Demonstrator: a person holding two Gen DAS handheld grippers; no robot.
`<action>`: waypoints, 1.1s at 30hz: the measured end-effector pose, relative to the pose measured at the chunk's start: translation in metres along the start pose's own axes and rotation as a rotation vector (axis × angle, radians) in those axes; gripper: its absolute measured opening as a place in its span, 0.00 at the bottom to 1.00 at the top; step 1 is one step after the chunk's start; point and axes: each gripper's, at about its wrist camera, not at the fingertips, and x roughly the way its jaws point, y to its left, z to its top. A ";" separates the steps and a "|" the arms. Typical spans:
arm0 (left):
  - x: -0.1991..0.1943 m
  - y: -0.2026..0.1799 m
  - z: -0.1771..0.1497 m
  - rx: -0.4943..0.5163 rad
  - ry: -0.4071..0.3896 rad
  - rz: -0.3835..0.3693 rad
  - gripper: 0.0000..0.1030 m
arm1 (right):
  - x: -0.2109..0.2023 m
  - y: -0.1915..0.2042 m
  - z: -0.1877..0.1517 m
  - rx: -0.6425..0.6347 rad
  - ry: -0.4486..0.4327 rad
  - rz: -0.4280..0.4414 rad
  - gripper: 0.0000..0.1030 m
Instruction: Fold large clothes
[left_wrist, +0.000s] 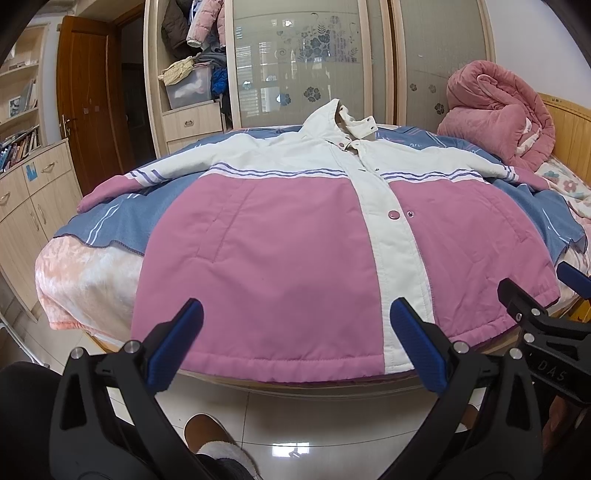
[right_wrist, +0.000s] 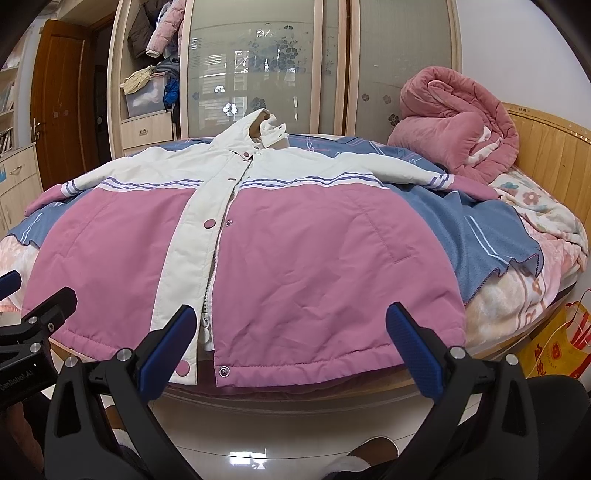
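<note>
A large pink and white hooded jacket (left_wrist: 280, 240) lies spread flat, front up, on the bed, sleeves out to both sides, hem at the near edge. It also shows in the right wrist view (right_wrist: 314, 258). My left gripper (left_wrist: 295, 325) is open and empty, hovering just before the hem over its left half. My right gripper (right_wrist: 291, 328) is open and empty, just before the hem over its right half. The right gripper also shows at the right edge of the left wrist view (left_wrist: 535, 314).
A blue blanket (right_wrist: 480, 229) lies under the jacket on the bed (right_wrist: 517, 302). A rolled pink quilt (right_wrist: 454, 129) sits at the headboard (right_wrist: 554, 147) on the right. A wardrobe (left_wrist: 295, 66) stands behind; cabinets (left_wrist: 29, 206) on the left. A yellow bag (right_wrist: 557, 343) stands on the floor at right.
</note>
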 end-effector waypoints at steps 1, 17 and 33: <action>0.000 0.000 0.000 0.001 0.000 0.000 0.98 | 0.000 0.000 0.000 0.000 0.000 0.000 0.99; -0.001 -0.001 0.000 0.009 0.002 -0.003 0.98 | 0.000 0.001 0.000 0.003 -0.002 0.001 0.99; 0.003 0.008 0.005 0.007 -0.002 -0.045 0.98 | -0.003 0.001 0.005 0.015 -0.002 0.020 0.99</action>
